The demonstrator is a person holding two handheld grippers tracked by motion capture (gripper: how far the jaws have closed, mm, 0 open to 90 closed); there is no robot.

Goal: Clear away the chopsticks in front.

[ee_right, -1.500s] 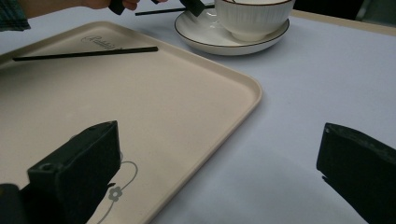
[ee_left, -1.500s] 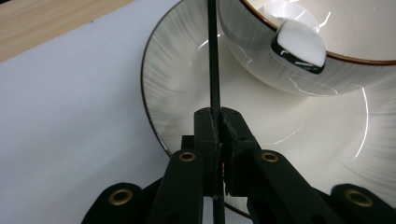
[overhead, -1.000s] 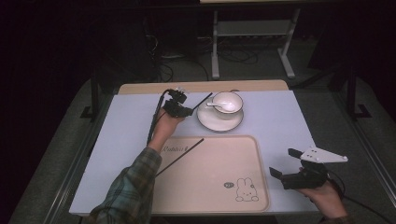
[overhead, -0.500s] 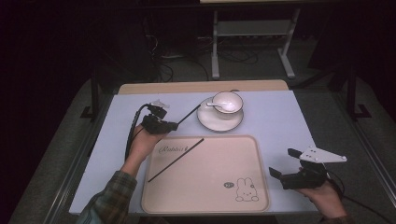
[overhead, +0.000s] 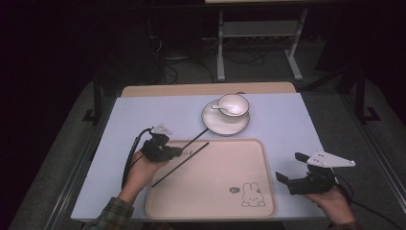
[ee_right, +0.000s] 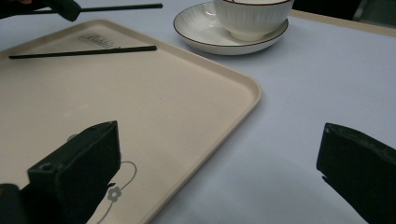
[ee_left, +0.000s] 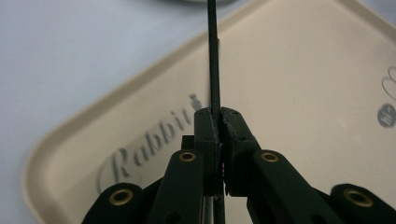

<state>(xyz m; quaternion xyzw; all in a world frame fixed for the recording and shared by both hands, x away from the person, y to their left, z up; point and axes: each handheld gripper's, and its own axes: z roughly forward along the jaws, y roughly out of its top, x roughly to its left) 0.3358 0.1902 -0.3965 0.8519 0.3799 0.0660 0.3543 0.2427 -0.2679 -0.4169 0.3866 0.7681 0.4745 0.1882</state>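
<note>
- Left gripper [overhead: 178, 152] pinches one black chopstick [ee_left: 214, 70] above the beige tray's [overhead: 253, 148] far-left corner.
- Second chopstick [overhead: 179, 164] lies on the tray, just nearer.
- Saucer [overhead: 210, 123] with bowl [overhead: 234, 105] stands beyond.
- Right gripper [overhead: 291, 168] gapes empty, near right.

High view looked down and forward from above person's side, took in whole table [overhead: 143, 115]. Left gripper view sat close over tray [ee_left: 299, 70] corner, facing along held chopstick [ee_left: 213, 56]. Right gripper view sat low near table, faced across tray [ee_right: 140, 93] toward saucer [ee_right: 205, 37]. All three shared tray.
</note>
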